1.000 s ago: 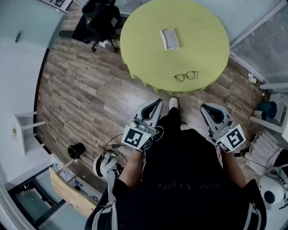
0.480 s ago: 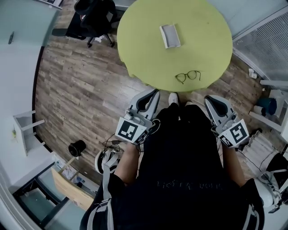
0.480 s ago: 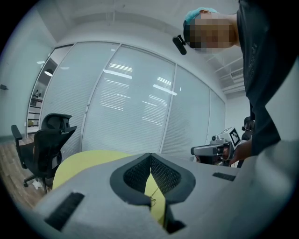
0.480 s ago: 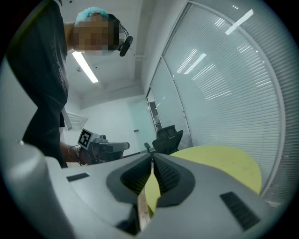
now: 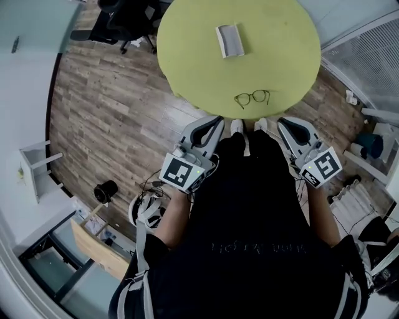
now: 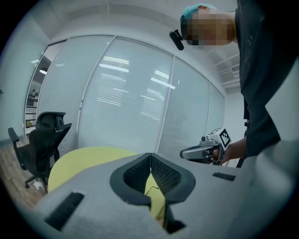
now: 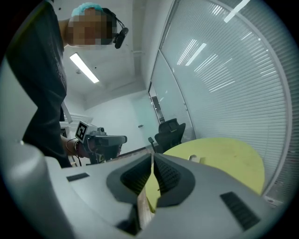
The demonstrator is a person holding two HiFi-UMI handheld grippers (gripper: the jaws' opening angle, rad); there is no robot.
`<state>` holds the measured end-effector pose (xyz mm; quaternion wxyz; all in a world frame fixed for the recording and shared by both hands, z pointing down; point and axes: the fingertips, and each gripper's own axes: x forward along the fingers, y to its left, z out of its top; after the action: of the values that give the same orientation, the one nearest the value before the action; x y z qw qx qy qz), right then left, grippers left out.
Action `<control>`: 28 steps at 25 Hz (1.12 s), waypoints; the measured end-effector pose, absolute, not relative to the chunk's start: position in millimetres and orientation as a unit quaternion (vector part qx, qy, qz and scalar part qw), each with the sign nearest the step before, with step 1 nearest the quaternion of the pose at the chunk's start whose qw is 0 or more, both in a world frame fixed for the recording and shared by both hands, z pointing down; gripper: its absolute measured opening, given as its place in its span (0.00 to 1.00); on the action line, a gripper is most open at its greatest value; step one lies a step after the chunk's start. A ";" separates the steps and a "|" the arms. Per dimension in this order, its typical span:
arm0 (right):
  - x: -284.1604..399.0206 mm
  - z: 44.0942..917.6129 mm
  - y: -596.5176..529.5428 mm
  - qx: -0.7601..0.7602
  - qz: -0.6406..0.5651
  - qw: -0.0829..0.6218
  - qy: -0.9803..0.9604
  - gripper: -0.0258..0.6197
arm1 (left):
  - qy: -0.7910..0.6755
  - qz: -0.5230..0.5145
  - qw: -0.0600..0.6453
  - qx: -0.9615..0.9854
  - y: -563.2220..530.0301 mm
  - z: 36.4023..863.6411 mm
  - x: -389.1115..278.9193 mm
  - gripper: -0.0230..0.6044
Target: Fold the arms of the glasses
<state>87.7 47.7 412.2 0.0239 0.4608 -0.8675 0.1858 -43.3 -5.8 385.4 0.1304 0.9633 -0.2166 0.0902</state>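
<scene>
- The left gripper (image 5: 212, 126) is held low in front of the person's dark top, short of the table's near edge; in the left gripper view its black ribbed pads (image 6: 140, 173) are seen closed tip to tip, with nothing gripped between them.
- The right gripper (image 5: 287, 126) is carried level with it on the other side; its jaws are likewise brought together at the tips and nothing is held.
- Just beyond both grippers, the thin dark-framed round-lens glasses (image 5: 252, 98) are seen lying on the round yellow-green table (image 5: 199, 62), close to its near edge and roughly between the two grippers; neither gripper is touching them; whether the arms are spread cannot be made out at this size.
- The step in hand is judged to be the approach; folding is not yet begun.
- For the next move, both pairs of jaws would have to be opened and brought over the edge; the frame would likely need to be steadied by one gripper while an arm is swung in by the other.
- Farther on, a small pale grey rectangular case (image 5: 229, 40) lies near the table's middle, well apart from the glasses.
- Farthest, a black office chair (image 5: 124, 19) stands on the wood-plank floor beyond the table.
</scene>
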 end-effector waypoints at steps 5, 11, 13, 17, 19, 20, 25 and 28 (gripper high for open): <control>98.8 425.0 48.0 0.446 0.182 0.042 -0.875 0.09 | -0.222 0.071 0.118 0.965 -4.7 375.3 -30.8 0.07; 96.9 447.3 38.5 0.414 0.150 0.102 -0.892 0.09 | -0.236 0.098 0.135 0.957 -2.3 397.3 -33.8 0.07; 97.2 460.0 36.7 0.405 0.147 0.130 -0.893 0.09 | -0.240 0.102 0.139 0.955 -2.2 403.0 -34.5 0.07; 96.2 480.4 34.3 0.384 0.129 0.193 -0.893 0.09 | -0.243 0.109 0.138 0.954 -3.0 419.3 -36.5 0.07; 96.0 490.7 32.3 0.373 0.118 0.224 -0.893 0.09 | -0.248 0.110 0.141 0.952 -3.7 425.5 -38.3 0.07; 96.9 497.3 31.1 0.367 0.116 0.237 -0.892 0.09 | -0.249 0.111 0.142 0.952 -3.6 427.8 -38.2 0.07; 98.5 527.0 23.4 0.333 0.108 0.287 -0.892 0.09 | -0.238 0.114 0.129 0.956 -3.3 431.4 -31.1 0.07; 99.7 538.8 19.4 0.313 0.096 0.316 -0.890 0.09 | -0.239 0.119 0.130 0.955 -3.1 436.4 -28.4 0.07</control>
<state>99.7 19.4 538.8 0.3165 0.3128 -0.8904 0.0959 -28.4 -3.1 436.4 0.1304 0.9548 -0.2394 0.1186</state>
